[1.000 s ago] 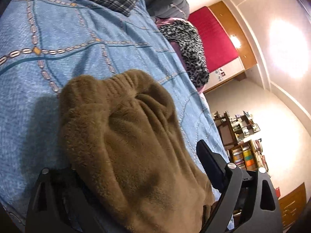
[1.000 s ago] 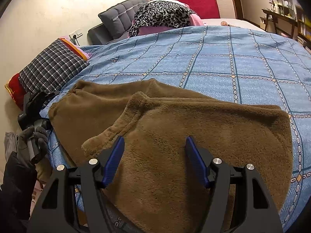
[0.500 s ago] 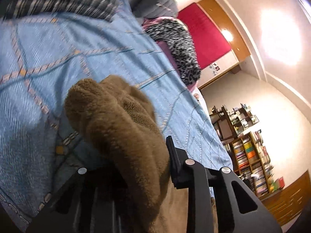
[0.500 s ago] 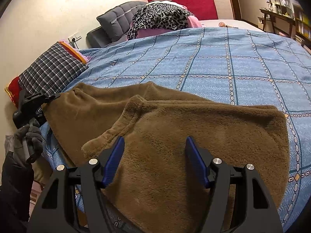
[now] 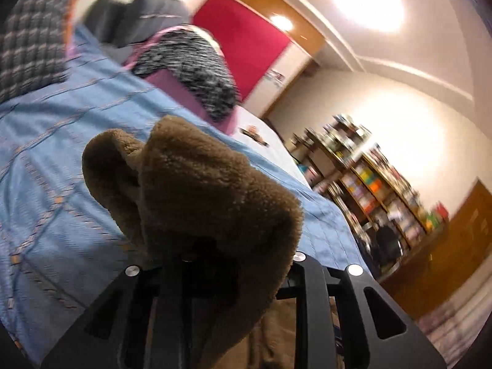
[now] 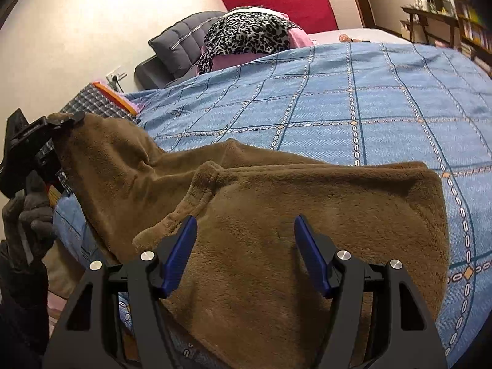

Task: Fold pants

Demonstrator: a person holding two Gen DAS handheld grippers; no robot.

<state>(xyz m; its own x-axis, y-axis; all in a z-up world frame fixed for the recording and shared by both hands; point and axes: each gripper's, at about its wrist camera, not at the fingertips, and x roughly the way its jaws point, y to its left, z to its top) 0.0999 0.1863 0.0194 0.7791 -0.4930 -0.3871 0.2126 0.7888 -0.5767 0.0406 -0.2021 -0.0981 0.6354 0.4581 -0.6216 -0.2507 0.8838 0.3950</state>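
Note:
The brown fleece pants (image 6: 276,215) lie on the blue checked bedspread (image 6: 369,98). My left gripper (image 6: 66,121) is shut on one end of the pants and holds it raised above the bed at the left. In the left wrist view the bunched brown fabric (image 5: 200,190) fills the space between the fingers and hides their tips. My right gripper (image 6: 244,246) is open and empty, low over the near part of the pants, with its blue pads (image 6: 181,252) apart.
A plaid pillow (image 6: 98,104), a grey cushion (image 6: 181,46) and a leopard-print cloth (image 6: 246,37) lie at the head of the bed. Bookshelves (image 5: 369,184) stand along the far wall. A gloved hand (image 6: 27,215) holds the left gripper.
My left gripper has closed on the pants end and lifted it up off the bed, tilting upward. The right gripper has stayed open over the pants.

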